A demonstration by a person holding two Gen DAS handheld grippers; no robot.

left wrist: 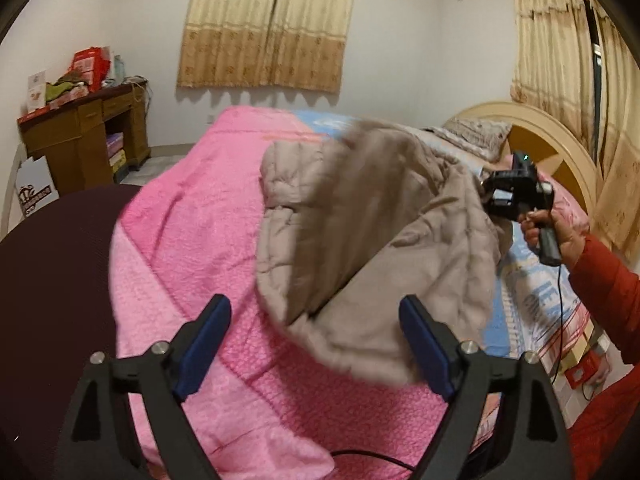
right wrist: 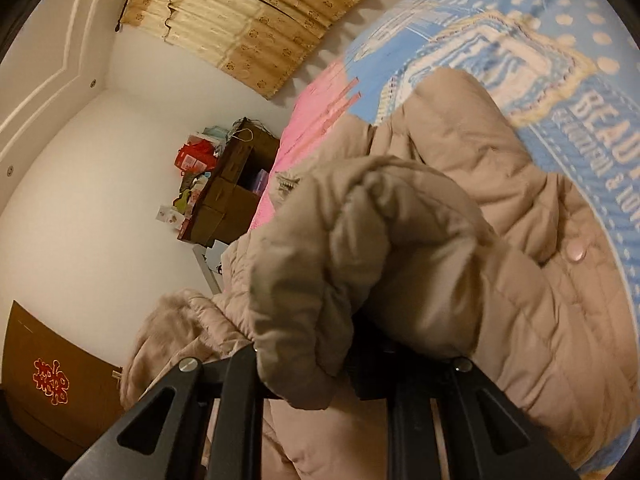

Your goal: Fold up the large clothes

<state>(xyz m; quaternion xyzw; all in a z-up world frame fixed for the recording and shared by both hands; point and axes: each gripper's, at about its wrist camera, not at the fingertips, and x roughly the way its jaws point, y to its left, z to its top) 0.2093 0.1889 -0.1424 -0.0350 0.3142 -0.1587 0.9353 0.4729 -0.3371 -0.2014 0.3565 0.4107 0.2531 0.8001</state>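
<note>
While the right gripper [left wrist: 486, 190] is clamped on a bunched edge of the beige padded coat [left wrist: 360, 216] and holds that side raised off the bed [left wrist: 192, 216], the left gripper [left wrist: 316, 344] hangs with its jaws wide and nothing between them, the coat's near hem sagging just ahead of its blue pads [left wrist: 424, 344]. That loose hem lies closer to the left hand, so I judge the next grasp falls to it, with the coat's length running away toward the headboard [left wrist: 532, 120].
</note>
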